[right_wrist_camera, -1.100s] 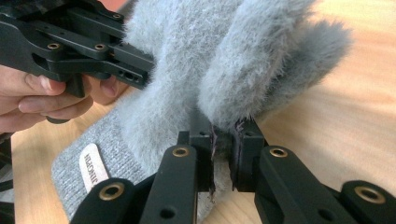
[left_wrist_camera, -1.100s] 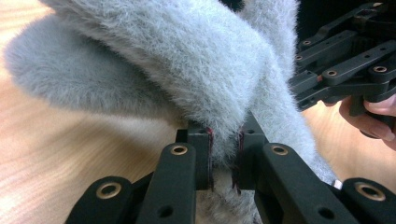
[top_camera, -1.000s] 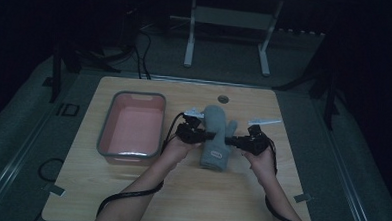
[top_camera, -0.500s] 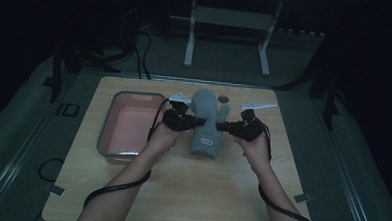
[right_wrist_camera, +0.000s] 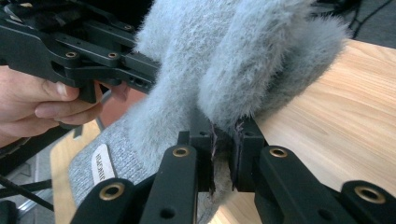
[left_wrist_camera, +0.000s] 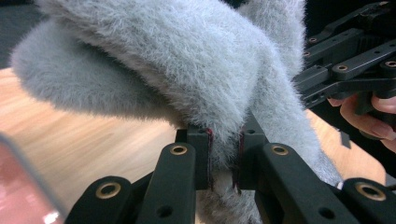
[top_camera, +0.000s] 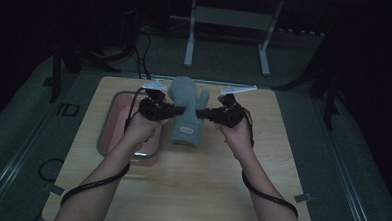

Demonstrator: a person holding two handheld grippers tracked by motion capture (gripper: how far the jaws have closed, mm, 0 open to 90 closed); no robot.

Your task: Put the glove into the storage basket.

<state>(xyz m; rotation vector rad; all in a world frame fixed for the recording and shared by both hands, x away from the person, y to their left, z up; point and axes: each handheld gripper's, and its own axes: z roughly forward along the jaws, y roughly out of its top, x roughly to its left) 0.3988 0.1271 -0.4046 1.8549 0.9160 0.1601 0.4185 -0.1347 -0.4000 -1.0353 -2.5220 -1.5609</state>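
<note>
We hold a fuzzy grey mitten [top_camera: 187,111] between both grippers, just above the middle of the high view, clear of the wooden table [top_camera: 190,190]. The left gripper [top_camera: 176,110] pinches the mitten's left edge and the right gripper [top_camera: 200,112] its right edge. In the left gripper view the black jaws are clamped tight on a fold of the grey fleece [left_wrist_camera: 224,140], with only cloth between the pads; the right gripper view shows the same pinch on the other side [right_wrist_camera: 224,135], with the knit cuff and its white label [right_wrist_camera: 100,163] hanging at lower left.

A second ago the mitten sat lower in the high view, near the table's middle, its cuff at or close to the wood. Since then we have lifted both hands and carried them toward the far edge of the table, so the mitten's fingertip end now reaches the table's top edge in the picture. The grip on both sides has not changed.

The pink tray [top_camera: 114,132] lies on the left part of the table, partly under our left hand [top_camera: 142,128], where it was before.
</note>
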